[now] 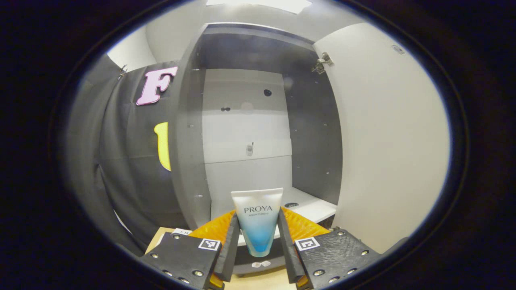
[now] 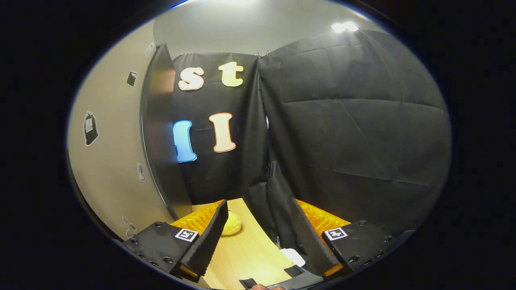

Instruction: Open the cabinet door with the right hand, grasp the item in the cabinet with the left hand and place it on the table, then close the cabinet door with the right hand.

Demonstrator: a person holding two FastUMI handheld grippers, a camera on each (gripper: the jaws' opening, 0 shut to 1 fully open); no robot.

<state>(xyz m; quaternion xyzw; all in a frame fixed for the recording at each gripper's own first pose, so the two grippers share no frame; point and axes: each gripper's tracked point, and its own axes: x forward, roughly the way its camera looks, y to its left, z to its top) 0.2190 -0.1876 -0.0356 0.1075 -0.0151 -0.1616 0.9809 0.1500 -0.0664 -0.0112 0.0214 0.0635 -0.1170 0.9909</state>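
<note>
Left gripper view: looks level and close into the open grey cabinet (image 1: 246, 133), whose white door (image 1: 387, 141) swings out on the right.
Right gripper view: faces the black cloth wall (image 2: 354, 129), tilted down over the pale wooden table (image 2: 246, 249).
Shared: the door (image 2: 117, 153), seen here at the left, close.

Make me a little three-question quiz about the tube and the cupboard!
1. True or false: the cabinet door is open.
2. What does the left gripper hold? A) a cup B) a tube C) a spoon
3. Fill in: the right gripper is ____ (open or shut).

Key: 1 true. 2 B, the tube sits cap down between both fingers, in front of the cabinet. 3 open, with nothing between its fingers, above the table.
</note>
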